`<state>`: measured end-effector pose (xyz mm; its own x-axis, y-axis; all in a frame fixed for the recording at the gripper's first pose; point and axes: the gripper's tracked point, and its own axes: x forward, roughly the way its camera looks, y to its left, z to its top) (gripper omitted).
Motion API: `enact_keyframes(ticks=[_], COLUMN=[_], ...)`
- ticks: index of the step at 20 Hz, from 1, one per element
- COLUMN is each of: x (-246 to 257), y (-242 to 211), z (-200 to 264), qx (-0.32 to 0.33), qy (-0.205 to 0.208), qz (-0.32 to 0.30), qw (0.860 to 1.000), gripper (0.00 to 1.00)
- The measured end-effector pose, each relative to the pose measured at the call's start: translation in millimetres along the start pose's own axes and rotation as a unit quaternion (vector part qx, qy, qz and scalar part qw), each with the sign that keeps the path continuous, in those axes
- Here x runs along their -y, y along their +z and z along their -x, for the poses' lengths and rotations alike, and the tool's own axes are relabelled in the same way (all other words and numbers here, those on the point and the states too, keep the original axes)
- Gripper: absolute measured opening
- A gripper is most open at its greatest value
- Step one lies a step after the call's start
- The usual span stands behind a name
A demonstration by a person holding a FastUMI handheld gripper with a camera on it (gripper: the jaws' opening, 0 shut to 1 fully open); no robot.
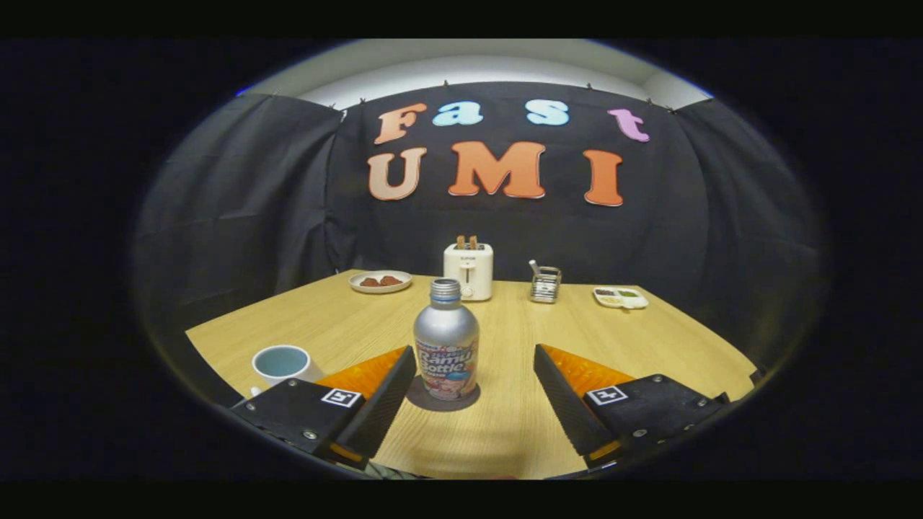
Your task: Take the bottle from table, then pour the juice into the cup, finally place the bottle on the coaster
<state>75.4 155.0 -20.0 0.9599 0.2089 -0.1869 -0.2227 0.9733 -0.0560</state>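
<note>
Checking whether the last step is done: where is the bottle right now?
In the gripper view the bottle stands upright on the dark round coaster, between the open gripper fingers, with the cup to its left.

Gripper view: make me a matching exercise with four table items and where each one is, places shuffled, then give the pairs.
Things:
1. bottle
2. cup
3. toaster
4. plate

Places:
A. at the far edge of the table, left of the toaster
B. upright on the dark coaster, just ahead of the open gripper
C. beside the left finger's outer side
D. at the far edge, straight beyond the bottle

Pairs: 1-B, 2-C, 3-D, 4-A
</note>
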Motion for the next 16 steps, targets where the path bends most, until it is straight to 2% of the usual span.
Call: enact_keyframes(ticks=[8, 16], x=[50.5, 77.2], y=[32.1, 20.0], z=[56.0, 64.0], qx=[0.046, 0.044], qy=[-0.051, -0.073], qz=[-0.001, -0.005], qw=[0.998, 0.996], gripper=[0.97, 0.97])
